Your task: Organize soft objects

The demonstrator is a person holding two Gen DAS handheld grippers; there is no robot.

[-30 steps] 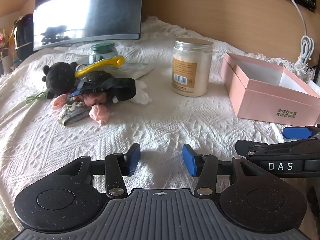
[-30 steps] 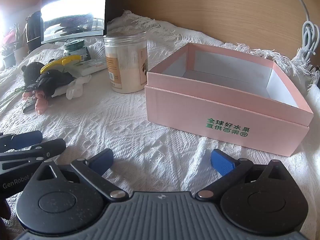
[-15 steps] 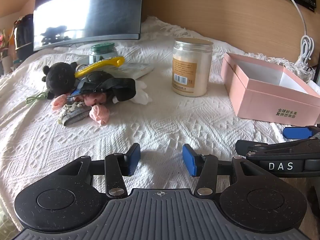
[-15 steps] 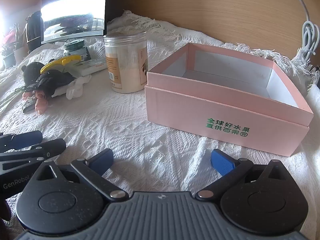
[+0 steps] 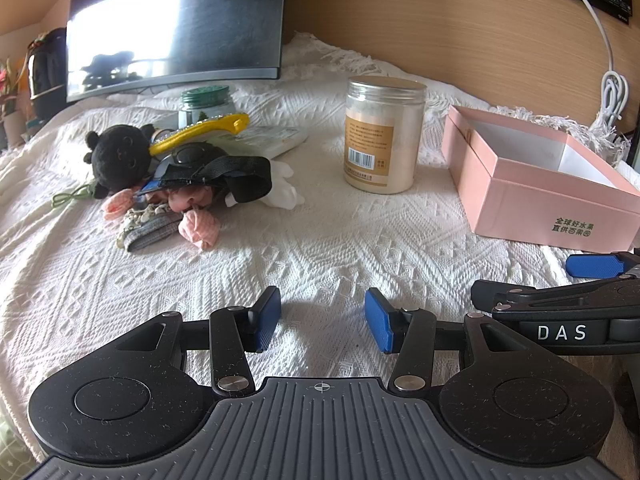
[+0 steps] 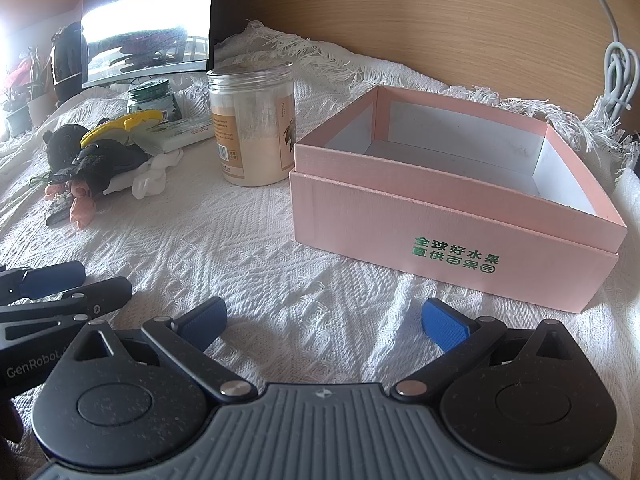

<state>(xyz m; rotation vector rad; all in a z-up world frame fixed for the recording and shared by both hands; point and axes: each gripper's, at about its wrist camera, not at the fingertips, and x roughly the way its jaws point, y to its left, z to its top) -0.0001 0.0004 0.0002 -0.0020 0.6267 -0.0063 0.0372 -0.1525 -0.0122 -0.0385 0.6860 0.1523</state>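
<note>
Nothing has moved: your left claw [image 5: 322,314] and right claw [image 6: 324,322] stay released and empty, toys [image 5: 176,184] mid-left, box [image 6: 452,216] at right.

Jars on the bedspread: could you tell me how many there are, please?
2: a tall powder jar left of the pink box, and a green-lidded jar behind the toy pile; others may be hidden.

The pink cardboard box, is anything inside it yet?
Empty, as far as shown: the pink cardboard box is open-topped, showing bare white walls and floor; its near corner is hidden.
</note>
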